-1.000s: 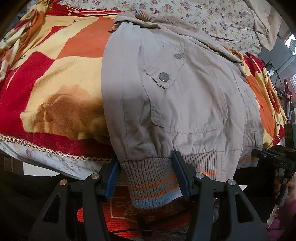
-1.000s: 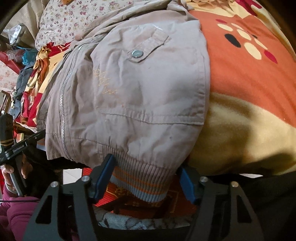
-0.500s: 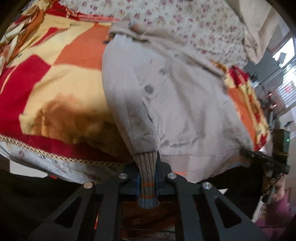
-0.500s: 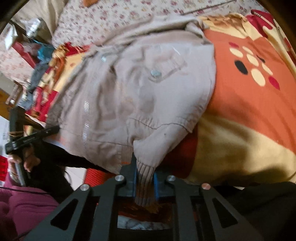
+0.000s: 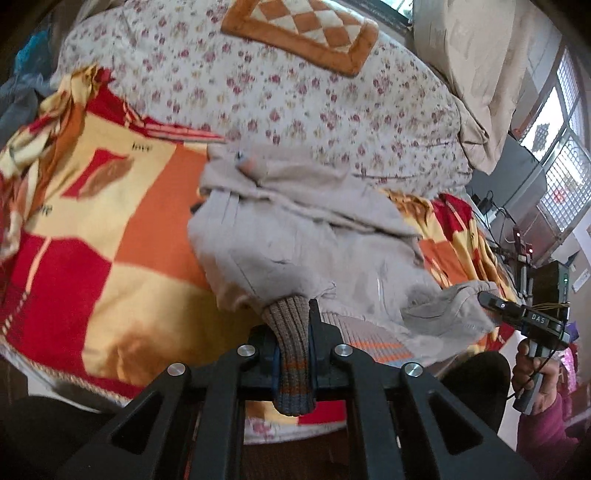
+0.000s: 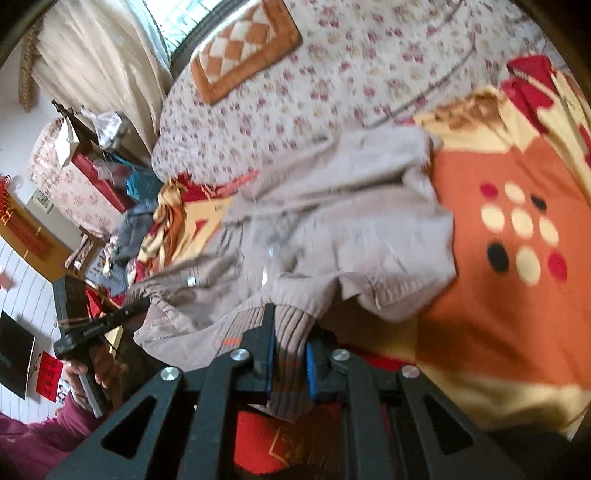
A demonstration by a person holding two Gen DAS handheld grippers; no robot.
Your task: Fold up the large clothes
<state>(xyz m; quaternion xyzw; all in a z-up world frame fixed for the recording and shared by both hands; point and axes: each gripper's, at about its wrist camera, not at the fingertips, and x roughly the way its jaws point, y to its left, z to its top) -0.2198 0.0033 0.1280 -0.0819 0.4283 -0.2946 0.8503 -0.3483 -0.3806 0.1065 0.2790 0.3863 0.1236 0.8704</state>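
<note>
A beige jacket with a ribbed, orange-striped hem lies on a bed blanket. My left gripper is shut on the ribbed hem at the jacket's left bottom corner. My right gripper is shut on the ribbed hem at the other bottom corner. Both corners are lifted off the bed and the lower part of the jacket is bunched toward the collar. The right gripper also shows in the left wrist view, holding cloth.
The orange, red and yellow blanket covers the near half of the bed. A floral quilt and a checkered pillow lie beyond the jacket. Furniture and clutter stand to the left of the bed, and a window is on the right.
Both grippers closed on the jacket's ribbed hem, then lifted it and carried it up toward the collar. The jacket, flat a second ago, is now bunched.
</note>
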